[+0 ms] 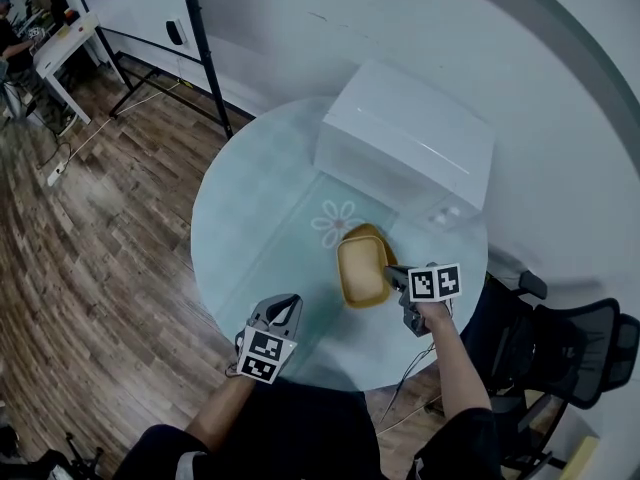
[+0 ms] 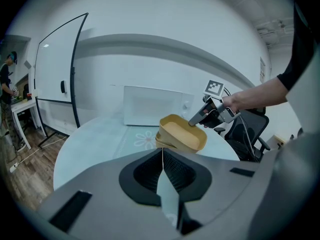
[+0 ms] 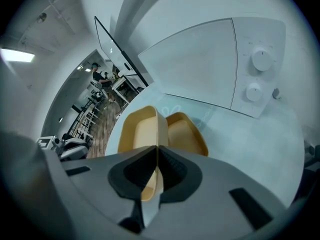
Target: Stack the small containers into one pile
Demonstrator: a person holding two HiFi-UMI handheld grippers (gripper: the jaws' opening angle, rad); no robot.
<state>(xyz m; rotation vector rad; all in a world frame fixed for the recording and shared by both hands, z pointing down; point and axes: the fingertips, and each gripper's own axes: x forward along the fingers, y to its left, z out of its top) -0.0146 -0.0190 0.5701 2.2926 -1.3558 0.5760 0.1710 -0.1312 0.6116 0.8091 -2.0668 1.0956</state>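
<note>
right gripper (image 1: 392,270) pinches upper container (image 1: 362,273) by its wall, tilted over lower container (image 1: 361,231).
left gripper (image 1: 290,301): jaws pressed together, empty, over worktop (image 1: 260,218) edge, apart from both.

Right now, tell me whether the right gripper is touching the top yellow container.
Touching. In the right gripper view, the right gripper pinches the top yellow container by its wall.

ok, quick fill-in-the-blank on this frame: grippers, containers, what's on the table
1. The right gripper is shut on the rim of a ____ container.
2. The left gripper, jaws together, holds ____.
3. Behind the containers on the round table stands a white ____ with two knobs.

Missing words: yellow; nothing; microwave.
</note>
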